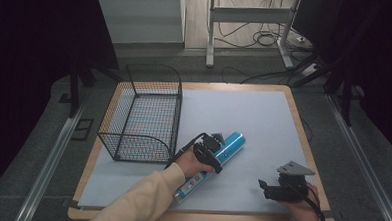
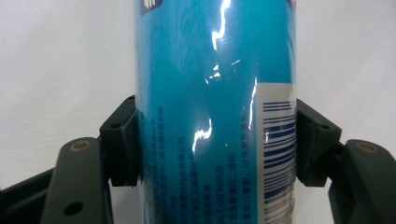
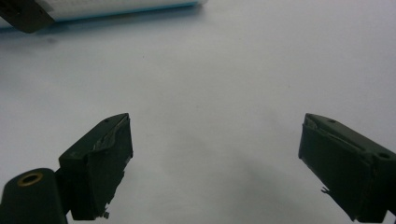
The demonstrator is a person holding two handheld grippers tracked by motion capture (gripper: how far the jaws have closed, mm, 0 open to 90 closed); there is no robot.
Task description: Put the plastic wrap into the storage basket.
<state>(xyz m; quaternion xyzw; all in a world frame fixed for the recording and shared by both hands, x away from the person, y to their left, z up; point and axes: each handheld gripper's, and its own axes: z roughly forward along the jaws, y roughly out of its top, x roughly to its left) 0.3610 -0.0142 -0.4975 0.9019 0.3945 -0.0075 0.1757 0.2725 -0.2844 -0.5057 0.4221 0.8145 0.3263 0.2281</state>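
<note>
Grip was the thing to read at that moment: your left gripper [image 1: 217, 147] sat across the blue tube [image 1: 231, 144], and in the left gripper view both jaws pressed flat against the tube [image 2: 212, 112] on either side, clenched on it around mid-length, where the printed text and barcode wrapped the body. You had the tube lying on the pale mat [image 1: 244, 112], not visibly lifted, its long axis running on a diagonal from the near edge by your left sleeve up and away toward the right. Your jaws crossed that axis squarely, which I judged a sound hold for carrying a long, slick cylinder without it swinging.

Relation that mattered next: the wire basket [image 1: 143, 115] stood just to the left of your left gripper, its near right corner close beside your hand, its long side running away from you. So the tube lay skewed to the basket's length, and I judged you would have needed to turn it to match before lowering it in.

Your right gripper [image 1: 275, 189] rested well apart at the near right corner of the mat, and in the right gripper view its jaws stood wide and held nothing above the bare mat [image 3: 210, 93]. Your left hand was plainly the nearer one.
</note>
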